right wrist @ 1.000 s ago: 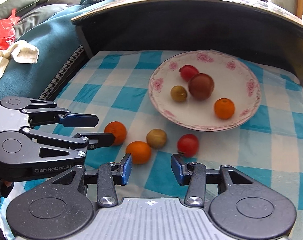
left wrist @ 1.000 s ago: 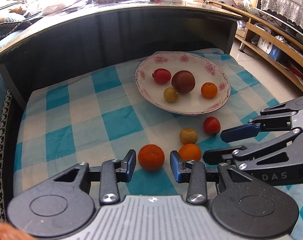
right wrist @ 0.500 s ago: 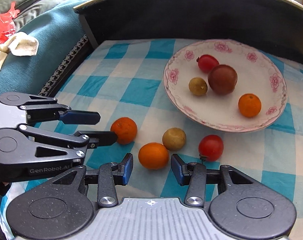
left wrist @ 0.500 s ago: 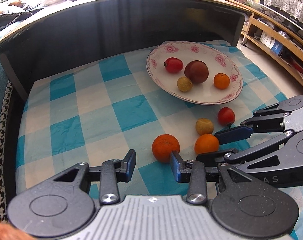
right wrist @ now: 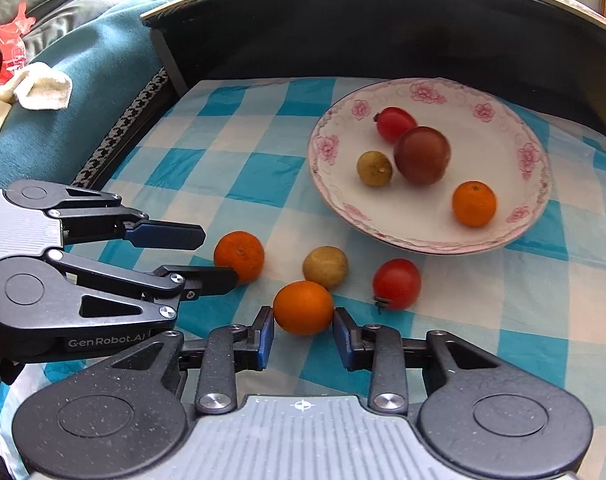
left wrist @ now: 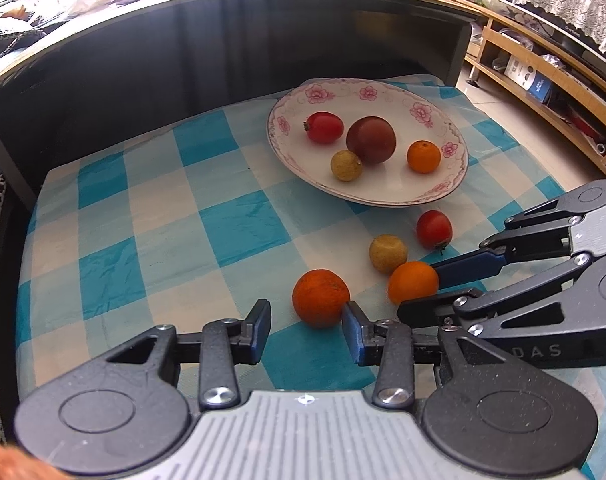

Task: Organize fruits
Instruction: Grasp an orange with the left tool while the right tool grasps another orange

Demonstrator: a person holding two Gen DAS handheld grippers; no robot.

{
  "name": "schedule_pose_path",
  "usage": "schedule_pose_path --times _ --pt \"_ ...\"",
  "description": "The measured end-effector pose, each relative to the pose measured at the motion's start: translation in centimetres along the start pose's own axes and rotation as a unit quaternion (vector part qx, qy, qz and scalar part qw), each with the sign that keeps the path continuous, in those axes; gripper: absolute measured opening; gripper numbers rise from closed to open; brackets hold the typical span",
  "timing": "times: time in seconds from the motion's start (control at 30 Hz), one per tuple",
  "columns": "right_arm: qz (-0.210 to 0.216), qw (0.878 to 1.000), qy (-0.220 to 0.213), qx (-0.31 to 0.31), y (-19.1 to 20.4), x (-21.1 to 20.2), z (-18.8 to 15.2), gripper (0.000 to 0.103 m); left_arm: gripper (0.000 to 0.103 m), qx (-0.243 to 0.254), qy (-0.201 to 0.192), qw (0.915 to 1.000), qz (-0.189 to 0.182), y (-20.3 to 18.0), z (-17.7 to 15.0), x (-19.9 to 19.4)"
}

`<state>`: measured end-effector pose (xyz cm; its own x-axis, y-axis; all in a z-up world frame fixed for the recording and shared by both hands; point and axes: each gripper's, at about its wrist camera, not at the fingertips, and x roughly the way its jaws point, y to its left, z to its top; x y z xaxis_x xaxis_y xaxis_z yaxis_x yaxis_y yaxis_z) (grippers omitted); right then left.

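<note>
The two loose oranges lie on the checked cloth [left wrist: 115,208] near the cameras, short of the flowered plate [right wrist: 515,236]. The left orange [left wrist: 321,298] sits off-centre at the left gripper [left wrist: 306,330], touching or almost touching its right fingertip, with a clear gap to the left one; the jaws stand spread and hold nothing. A second ago this orange lay centred between those fingers, so the left gripper has drifted leftward and needs re-centring before it can close. The right orange [right wrist: 303,307] now sits squarely between the fingertips of the right gripper [right wrist: 303,338], whose jaws are also spread and not yet pressing it; half a second ago it lay just ahead of them, so the right hand has moved in and looks about ready to squeeze.

Just beyond, a yellowish fruit [right wrist: 325,267] and a red tomato [right wrist: 396,283] wait on the cloth near the plate's near rim. The plate already holds a tomato, a dark round fruit, a yellowish fruit and a small orange, so I judge the job about half done
</note>
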<state>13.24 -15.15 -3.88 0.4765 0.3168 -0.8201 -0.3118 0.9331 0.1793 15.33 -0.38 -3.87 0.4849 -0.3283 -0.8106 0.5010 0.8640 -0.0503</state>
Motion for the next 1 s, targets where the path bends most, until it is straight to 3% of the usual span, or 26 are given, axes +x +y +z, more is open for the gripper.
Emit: schedule_pose_path --times 0.3,0.7,1.0 --pt "-0.004 1.000 -0.001 0.016 -1.3 -0.8 -0.4 0.028 0.050 -0.002 0.008 0.9998 -0.020 -0.8 0.2 1.4" --pt "-0.019 1.000 0.004 0.009 -1.4 -1.1 -1.0 0.028 0.050 0.006 0.005 1.0000 -0.004 -1.7 0.3 2.1" --pt "-0.021 1.000 0.004 0.007 -1.7 -0.6 -1.0 0.030 0.043 0.017 0.005 0.9998 0.007 -2.0 0.4 1.7"
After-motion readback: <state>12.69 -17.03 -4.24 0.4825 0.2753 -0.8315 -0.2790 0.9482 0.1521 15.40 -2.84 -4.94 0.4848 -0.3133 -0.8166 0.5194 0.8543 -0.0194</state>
